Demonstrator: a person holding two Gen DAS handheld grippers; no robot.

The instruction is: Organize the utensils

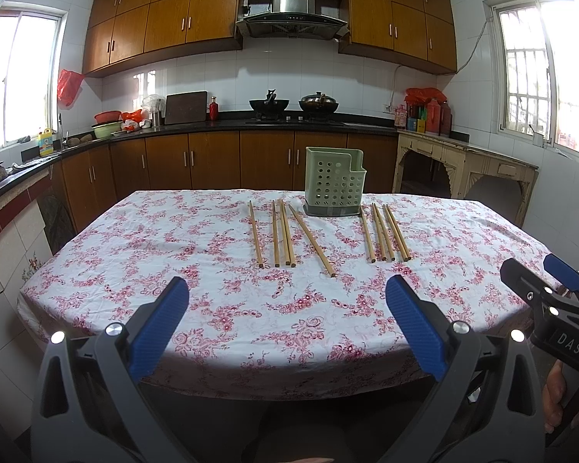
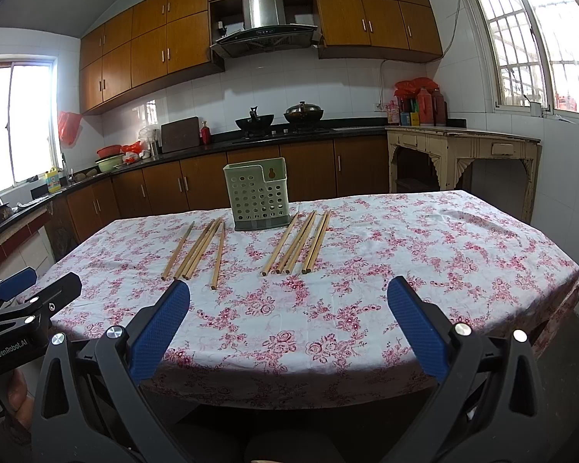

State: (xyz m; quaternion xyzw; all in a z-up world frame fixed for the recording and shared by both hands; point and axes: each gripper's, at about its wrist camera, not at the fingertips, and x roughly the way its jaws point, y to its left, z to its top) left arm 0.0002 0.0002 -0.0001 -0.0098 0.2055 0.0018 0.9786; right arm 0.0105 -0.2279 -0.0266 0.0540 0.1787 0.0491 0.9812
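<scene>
Both the left tool (image 1: 287,322) and the right tool (image 2: 289,324) hung wide and empty over the tabletop (image 1: 212,308), where chopsticks (image 1: 285,237) lay flanking a green holder (image 1: 334,183).

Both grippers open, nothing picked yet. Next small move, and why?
Probably ease the right gripper forward toward the nearer right-hand chopsticks. It is open and empty, all chopsticks lie flat on the tablecloth, and the green holder looks empty.
</scene>
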